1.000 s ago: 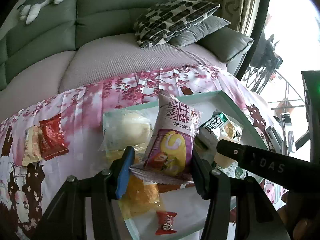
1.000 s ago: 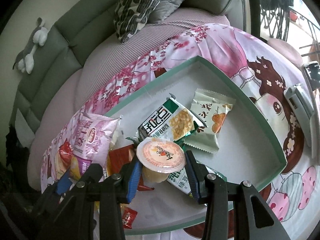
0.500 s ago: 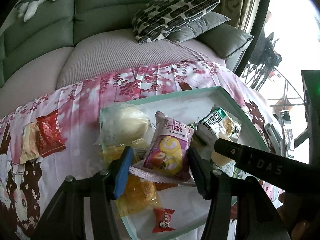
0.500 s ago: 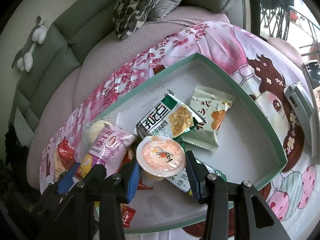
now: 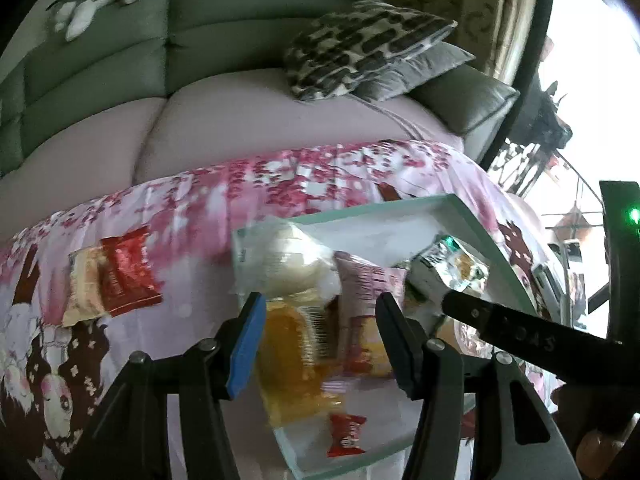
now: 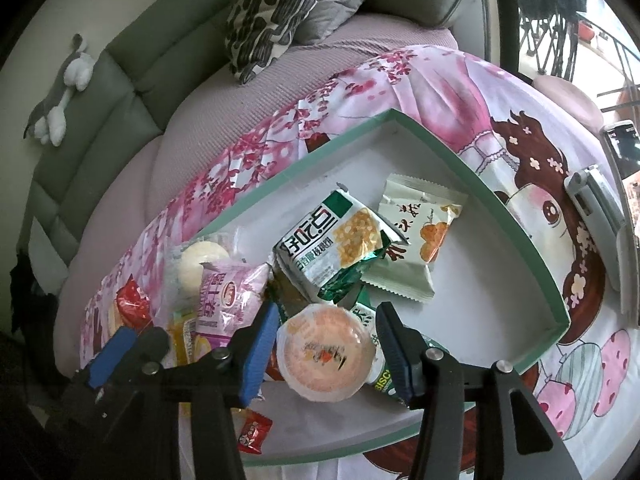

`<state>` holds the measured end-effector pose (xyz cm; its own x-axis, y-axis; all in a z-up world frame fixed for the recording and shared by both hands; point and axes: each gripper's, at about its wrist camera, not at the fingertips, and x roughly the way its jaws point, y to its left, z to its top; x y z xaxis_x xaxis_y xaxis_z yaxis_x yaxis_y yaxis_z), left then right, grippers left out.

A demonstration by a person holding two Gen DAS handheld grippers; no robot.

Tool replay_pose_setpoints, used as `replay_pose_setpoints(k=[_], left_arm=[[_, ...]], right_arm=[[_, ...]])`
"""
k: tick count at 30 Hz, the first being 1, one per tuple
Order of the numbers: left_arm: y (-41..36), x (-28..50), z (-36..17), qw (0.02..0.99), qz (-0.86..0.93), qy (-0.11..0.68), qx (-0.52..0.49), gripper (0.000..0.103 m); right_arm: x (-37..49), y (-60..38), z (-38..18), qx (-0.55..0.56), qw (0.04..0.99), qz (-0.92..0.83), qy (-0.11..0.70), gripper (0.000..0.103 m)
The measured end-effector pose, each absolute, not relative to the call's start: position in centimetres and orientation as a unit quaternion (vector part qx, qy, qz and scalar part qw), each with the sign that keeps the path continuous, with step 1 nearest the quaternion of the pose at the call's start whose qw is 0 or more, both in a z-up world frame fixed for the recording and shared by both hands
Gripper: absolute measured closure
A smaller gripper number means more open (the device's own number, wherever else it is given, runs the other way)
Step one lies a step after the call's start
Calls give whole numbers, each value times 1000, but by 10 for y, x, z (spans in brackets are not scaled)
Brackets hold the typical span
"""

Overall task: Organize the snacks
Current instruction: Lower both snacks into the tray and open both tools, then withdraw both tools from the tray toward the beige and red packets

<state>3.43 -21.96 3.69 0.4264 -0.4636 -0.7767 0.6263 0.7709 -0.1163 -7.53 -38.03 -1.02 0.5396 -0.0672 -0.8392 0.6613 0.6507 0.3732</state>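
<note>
Two tongs point(image 5: 320, 336), blurred pink packet point(image 5: 366, 312), biscuit pack point(image 6: 384, 376) half-hidden under cup point(image 6: 326, 354)

Grey-green sofa point(image 6: 120, 64) (patterned cushion point(image 6: 276, 12) atop), bright window point(image 5: 592, 60).

Both tongs are built alike: matte black, angular arms that fork into two fingers, with a silver round-headed screw at each pivot. On the left tongs point(image 5: 320, 340) the left finger carries a bright blue pad point(image 5: 246, 346) along its inner face, while the right finger's inner face looks black. The right tongs point(image 6: 326, 350) have blue pads point(image 6: 260, 354) on both fingers, the right one a darker blue. In the left wrist view a black bar point(image 5: 520, 332) of the right tongs crosses at right, stamped with faint pale letters, and behind it a dark upright part bears a small green light point(image 5: 634, 215).
</note>
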Motion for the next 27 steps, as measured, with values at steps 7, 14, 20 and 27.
replay_pose_setpoints(k=[7,14,20,27], left_arm=[[-200,51,32,852,-271,441,80,30],[-182,66,21,855,-223,464,60,14],[-174,71,14,859,-197,470,54,8],[-169,76,7,857,-179,480,50,5]], right_arm=[[-72,-377,-12,343,805,-220,431,31],[-71,-376,-13,334,808,-221,432,14],[-68,-373,-15,327,810,-217,436,0],[-68,-372,-15,323,812,-216,437,0]])
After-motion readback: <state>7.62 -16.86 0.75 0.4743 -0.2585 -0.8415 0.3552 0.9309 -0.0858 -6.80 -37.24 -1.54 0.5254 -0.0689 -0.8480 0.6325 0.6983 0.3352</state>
